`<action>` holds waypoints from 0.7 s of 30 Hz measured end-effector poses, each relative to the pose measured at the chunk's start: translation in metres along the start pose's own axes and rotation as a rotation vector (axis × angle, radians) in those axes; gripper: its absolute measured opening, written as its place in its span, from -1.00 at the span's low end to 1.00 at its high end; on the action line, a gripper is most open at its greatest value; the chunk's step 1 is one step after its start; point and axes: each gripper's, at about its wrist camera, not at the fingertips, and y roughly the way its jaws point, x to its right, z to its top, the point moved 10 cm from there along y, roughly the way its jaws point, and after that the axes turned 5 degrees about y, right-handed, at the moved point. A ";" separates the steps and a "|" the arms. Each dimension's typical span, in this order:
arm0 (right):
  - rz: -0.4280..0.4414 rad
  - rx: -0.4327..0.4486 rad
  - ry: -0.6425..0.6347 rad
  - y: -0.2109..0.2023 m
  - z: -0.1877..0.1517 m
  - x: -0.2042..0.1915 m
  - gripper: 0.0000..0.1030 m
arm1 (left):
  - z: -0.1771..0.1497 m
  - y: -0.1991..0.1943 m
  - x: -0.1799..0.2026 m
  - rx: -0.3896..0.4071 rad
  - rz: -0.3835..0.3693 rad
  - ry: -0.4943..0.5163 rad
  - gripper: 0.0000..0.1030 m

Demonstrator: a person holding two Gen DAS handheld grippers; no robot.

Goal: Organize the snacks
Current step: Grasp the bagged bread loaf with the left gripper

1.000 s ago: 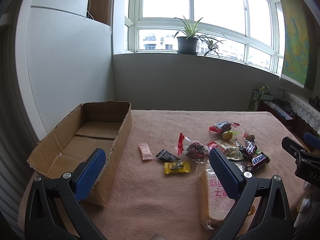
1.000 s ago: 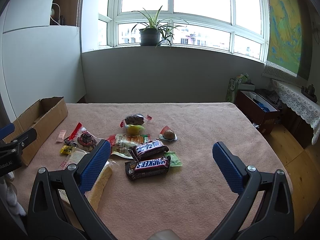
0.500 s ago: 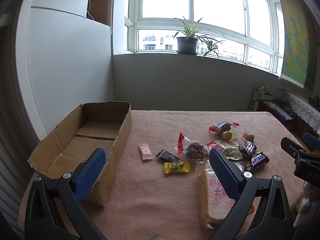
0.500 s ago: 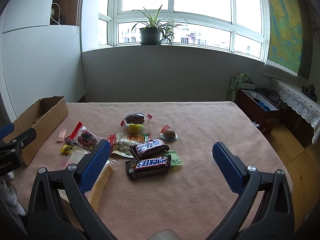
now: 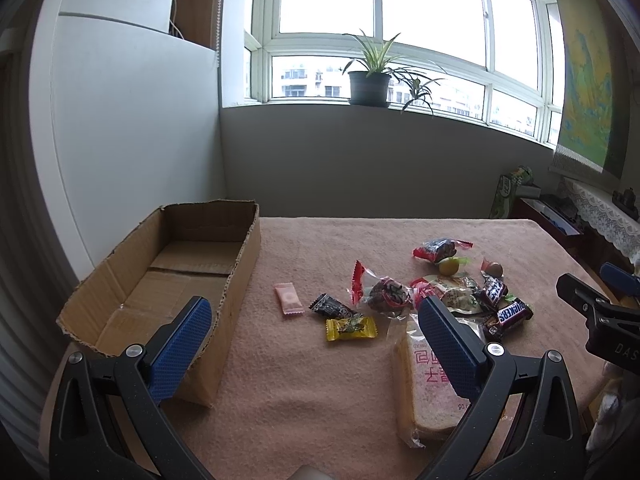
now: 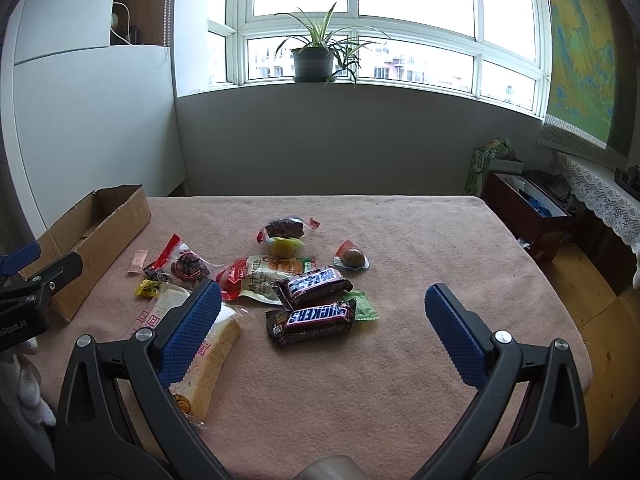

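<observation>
Little has changed since the earlier frames: both tools remain spread and empty, the right tool point(image 6: 322, 308) slightly nearer the glossy Snickers bars point(image 6: 311, 320). Left tool point(image 5: 314, 328) hovers beside the corrugated cardboard box point(image 5: 240, 272). Crinkled wrappers clutter the fuzzy pink surface point(image 6: 420, 240).

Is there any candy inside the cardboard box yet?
No, the cardboard box shows only its bare brown bottom; the snacks lie on the table.
</observation>
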 end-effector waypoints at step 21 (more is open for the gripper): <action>0.515 -0.459 0.265 0.046 -0.075 -0.059 0.21 | -0.059 0.021 0.061 -0.280 -0.458 -0.101 -0.02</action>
